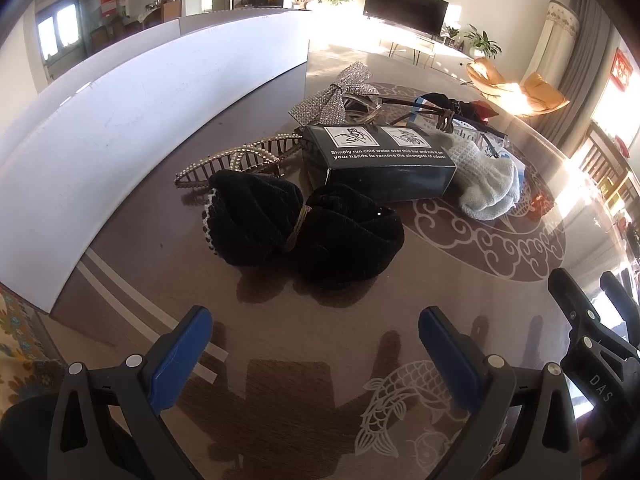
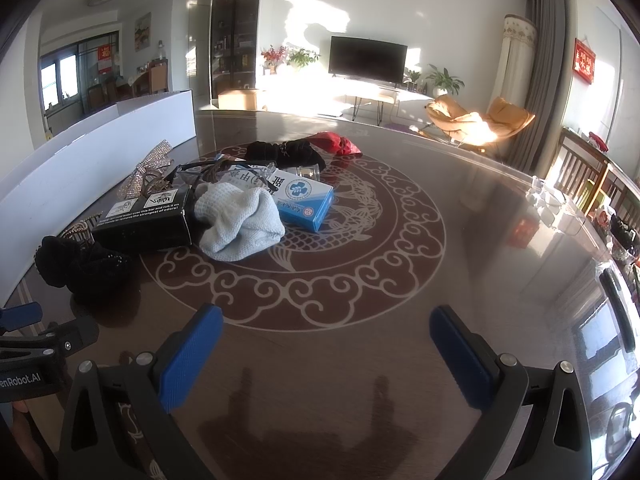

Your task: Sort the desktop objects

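Both my claws, left claw [image 1: 316,334] and right claw [image 2: 326,334], hang released above the table [image 2: 400,280]; nothing sorted yet, so I'd reach for the black velvet bow [image 1: 304,232] first.

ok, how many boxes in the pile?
2. The black box lies at the pile's left, the blue-and-white box to its right, partly under the pale knit cloth. More could be hidden underneath.

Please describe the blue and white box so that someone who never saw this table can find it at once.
On the dark brown round table with the pale cloud pattern, find the pile of small things. The flat blue and white cardboard box lies at its right edge, partly under a pale blue knitted cloth. It alone is bright blue; the neighbouring printed box is black.
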Tool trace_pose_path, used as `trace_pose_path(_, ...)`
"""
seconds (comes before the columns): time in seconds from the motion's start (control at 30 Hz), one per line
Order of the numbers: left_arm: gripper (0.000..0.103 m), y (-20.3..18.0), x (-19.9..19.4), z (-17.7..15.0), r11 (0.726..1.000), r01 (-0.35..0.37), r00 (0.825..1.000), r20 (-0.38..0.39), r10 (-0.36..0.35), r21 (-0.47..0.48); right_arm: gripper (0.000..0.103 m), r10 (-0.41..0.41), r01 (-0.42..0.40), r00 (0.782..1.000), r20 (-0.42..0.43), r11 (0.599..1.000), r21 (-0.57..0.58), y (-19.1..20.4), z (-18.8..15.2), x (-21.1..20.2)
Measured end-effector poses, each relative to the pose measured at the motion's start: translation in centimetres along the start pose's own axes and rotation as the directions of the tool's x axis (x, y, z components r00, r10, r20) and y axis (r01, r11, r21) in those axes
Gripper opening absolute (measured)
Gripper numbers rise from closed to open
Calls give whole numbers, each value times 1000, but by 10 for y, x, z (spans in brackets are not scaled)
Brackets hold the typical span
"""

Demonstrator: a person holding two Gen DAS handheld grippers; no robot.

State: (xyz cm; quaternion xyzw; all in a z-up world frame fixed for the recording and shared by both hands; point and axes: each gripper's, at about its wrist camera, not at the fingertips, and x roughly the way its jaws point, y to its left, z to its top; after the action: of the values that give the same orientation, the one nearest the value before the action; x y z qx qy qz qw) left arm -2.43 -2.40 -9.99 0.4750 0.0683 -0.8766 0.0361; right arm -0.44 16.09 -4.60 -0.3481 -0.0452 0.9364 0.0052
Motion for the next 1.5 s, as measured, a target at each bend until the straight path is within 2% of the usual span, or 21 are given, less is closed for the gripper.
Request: trace_pose_path(1.5,103,4,4,-3,1000,7,1000,-28,-7,-11,103,1,-1,1000,-12,1000,5,-1,-3,2)
